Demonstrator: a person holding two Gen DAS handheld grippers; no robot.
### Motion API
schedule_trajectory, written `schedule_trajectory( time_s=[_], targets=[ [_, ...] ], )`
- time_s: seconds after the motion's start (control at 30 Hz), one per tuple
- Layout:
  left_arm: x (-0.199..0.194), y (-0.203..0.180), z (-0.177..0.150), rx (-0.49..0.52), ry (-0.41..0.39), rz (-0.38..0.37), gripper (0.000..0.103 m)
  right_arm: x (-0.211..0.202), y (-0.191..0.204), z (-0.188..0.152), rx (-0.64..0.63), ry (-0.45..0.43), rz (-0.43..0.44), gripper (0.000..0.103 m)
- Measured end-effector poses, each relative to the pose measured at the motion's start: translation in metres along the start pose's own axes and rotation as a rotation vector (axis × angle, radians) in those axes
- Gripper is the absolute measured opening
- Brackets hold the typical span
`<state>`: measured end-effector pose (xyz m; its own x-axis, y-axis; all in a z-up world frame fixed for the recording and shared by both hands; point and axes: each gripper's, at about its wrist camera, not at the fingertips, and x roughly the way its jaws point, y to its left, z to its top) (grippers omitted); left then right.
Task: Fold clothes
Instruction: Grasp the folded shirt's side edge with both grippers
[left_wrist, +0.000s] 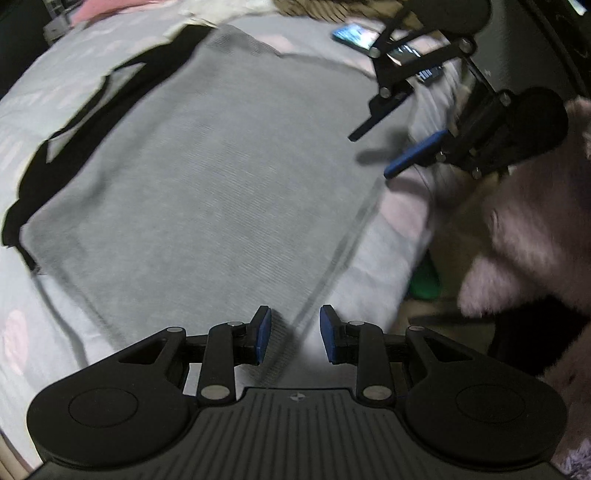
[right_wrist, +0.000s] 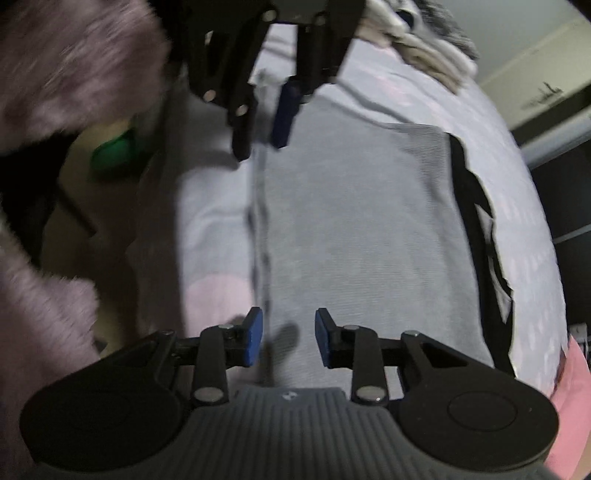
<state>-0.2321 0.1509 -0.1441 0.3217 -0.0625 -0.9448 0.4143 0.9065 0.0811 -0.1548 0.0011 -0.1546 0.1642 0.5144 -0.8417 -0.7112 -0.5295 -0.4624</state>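
I am holding both grippers over one grey garment (left_wrist: 199, 192) lying flat on the bed (left_wrist: 59, 85).

In my left view, a black edge (left_wrist: 74, 147) is running along the garment's left side, the ribbed knit is spreading in a rough rectangle with its long axis leading away from me, and a stitched hem (left_wrist: 332, 258) is tracing its right side. My left gripper (left_wrist: 295, 334) is standing partly open over that hem, nothing between its two blue pads (left_wrist: 263, 332). My right gripper (right_wrist: 288, 338) is likewise partly open and empty over the hem. Two fuzzy pink sleeves (right_wrist: 55, 62) are showing, and one phone (left_wrist: 356, 35) is lying farther up the bed.
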Motion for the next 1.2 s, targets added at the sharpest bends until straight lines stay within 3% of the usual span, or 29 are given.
schedule_trajectory(
  time_s=[0.03,0.1,0.3,0.43,0.63,0.73,1.0,1.07,1.1,1.13,1.17,1.2],
  targets=[
    [0.001,-0.005,-0.001,0.029,0.004,0.017,0.041,0.001,0.002,-0.001,-0.009,0.008,-0.003,0.038],
    [0.004,-0.014,-0.004,0.088,0.009,0.062,0.049,0.005,0.007,-0.003,-0.017,0.029,-0.012,0.039],
    [0.008,-0.018,-0.009,0.128,0.029,0.117,0.050,0.011,0.015,-0.012,-0.085,0.093,-0.040,0.041],
    [0.008,-0.009,-0.021,0.147,0.079,0.193,0.053,0.013,0.020,-0.031,-0.172,0.181,-0.094,0.043],
    [0.004,-0.006,-0.030,0.156,0.125,0.271,0.053,0.008,0.035,-0.047,-0.282,0.222,-0.152,0.043],
    [0.008,-0.009,-0.039,0.211,0.167,0.326,0.052,0.006,0.033,-0.053,-0.272,0.244,-0.158,0.043],
    [0.007,-0.011,-0.044,0.236,0.160,0.343,0.052,0.012,0.031,-0.060,-0.268,0.313,-0.197,0.041],
    [0.008,-0.009,-0.042,0.228,0.155,0.351,0.040,0.014,0.029,-0.060,-0.262,0.322,-0.199,0.035],
    [0.009,-0.008,-0.041,0.220,0.152,0.356,0.024,0.014,0.029,-0.060,-0.261,0.325,-0.199,0.031],
    [0.010,-0.006,-0.040,0.212,0.154,0.360,0.016,0.015,0.029,-0.060,-0.260,0.329,-0.199,0.023],
    [0.011,-0.005,-0.039,0.203,0.158,0.356,0.015,0.015,0.028,-0.060,-0.259,0.330,-0.200,0.014],
    [0.011,-0.004,-0.038,0.192,0.156,0.347,0.009,0.014,0.028,-0.059,-0.253,0.324,-0.206,0.012]
  ],
)
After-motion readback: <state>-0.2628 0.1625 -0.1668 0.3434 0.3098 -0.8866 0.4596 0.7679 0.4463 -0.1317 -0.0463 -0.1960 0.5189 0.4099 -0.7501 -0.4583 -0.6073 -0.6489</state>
